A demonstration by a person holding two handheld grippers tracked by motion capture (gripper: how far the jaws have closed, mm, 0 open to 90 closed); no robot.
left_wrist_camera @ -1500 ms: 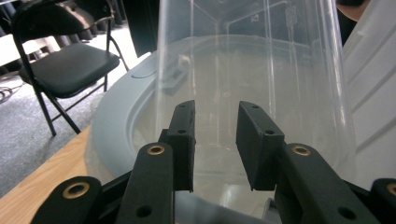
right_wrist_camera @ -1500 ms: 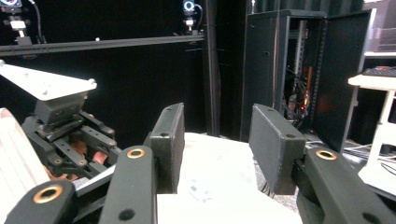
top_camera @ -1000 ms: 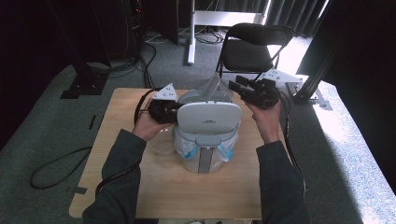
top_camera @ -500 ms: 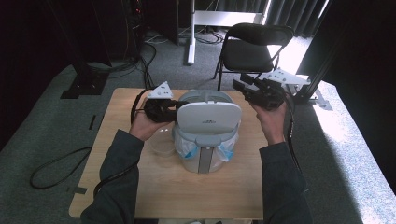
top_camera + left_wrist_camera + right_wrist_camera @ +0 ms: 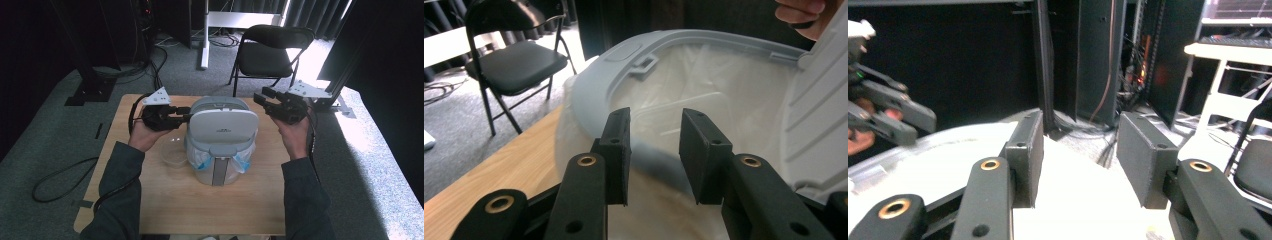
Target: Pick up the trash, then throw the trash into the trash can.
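Observation:
A small grey bin (image 5: 220,167) stands in the middle of the wooden table (image 5: 165,210), its lid (image 5: 222,131) raised and a clear liner bag (image 5: 704,90) inside. My left gripper (image 5: 185,115) points at the bin's left rim (image 5: 594,90). Its jaws have just been opening and hold nothing (image 5: 654,120). My right gripper (image 5: 262,96) hovers off the bin's right side, above the rim. Its jaws have opened a little and nothing is between them (image 5: 1080,130). The pale bin top lies below them.
A clear plastic tub (image 5: 174,156) sits on the table against the bin's left front. A black folding chair (image 5: 267,55) stands beyond the table's far edge. Cables (image 5: 60,180) trail on the grey carpet at the left.
The left gripper has drawn a little left, away from the bin, with its jaws wider. The right gripper has shifted right and slightly down, its jaws slightly wider.

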